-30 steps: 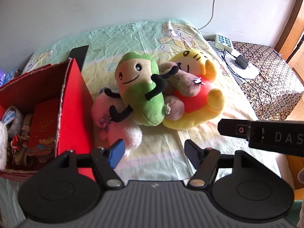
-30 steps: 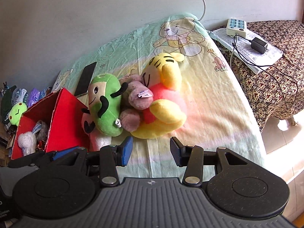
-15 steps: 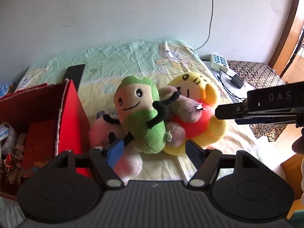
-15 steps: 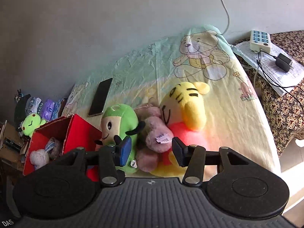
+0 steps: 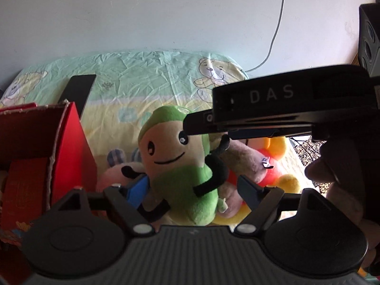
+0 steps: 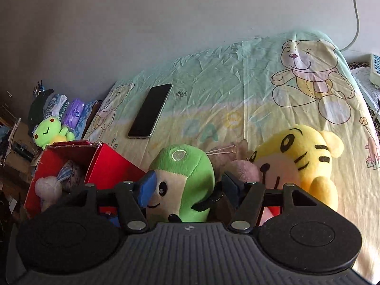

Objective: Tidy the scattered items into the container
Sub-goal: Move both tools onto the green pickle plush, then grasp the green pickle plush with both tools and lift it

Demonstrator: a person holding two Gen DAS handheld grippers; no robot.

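A green plush (image 5: 180,166) with a beige face and black arms lies on the bed against a pink plush (image 5: 111,178), a mauve plush (image 5: 247,159) and a yellow tiger plush (image 6: 301,159). To their left stands the red box (image 5: 68,147) with toys inside. My left gripper (image 5: 193,186) is opening, its jaws on either side of the green plush's lower body and not pressing. My right gripper (image 6: 188,184) is opening too, with the green plush's head (image 6: 187,180) between its fingers. Its black body (image 5: 273,109) crosses the left wrist view above the toy.
A dark phone (image 6: 150,111) lies on the bear-print sheet (image 6: 237,83) behind the toys. A small green frog plush (image 6: 51,130) and packets sit beyond the bed's left end. A power strip (image 6: 375,71) is at the far right. A hand (image 5: 332,166) holds the right gripper.
Both grippers moved in closer to the plush pile and their jaws widened. The right gripper now reaches over the green plush and fills the right side of the left wrist view.
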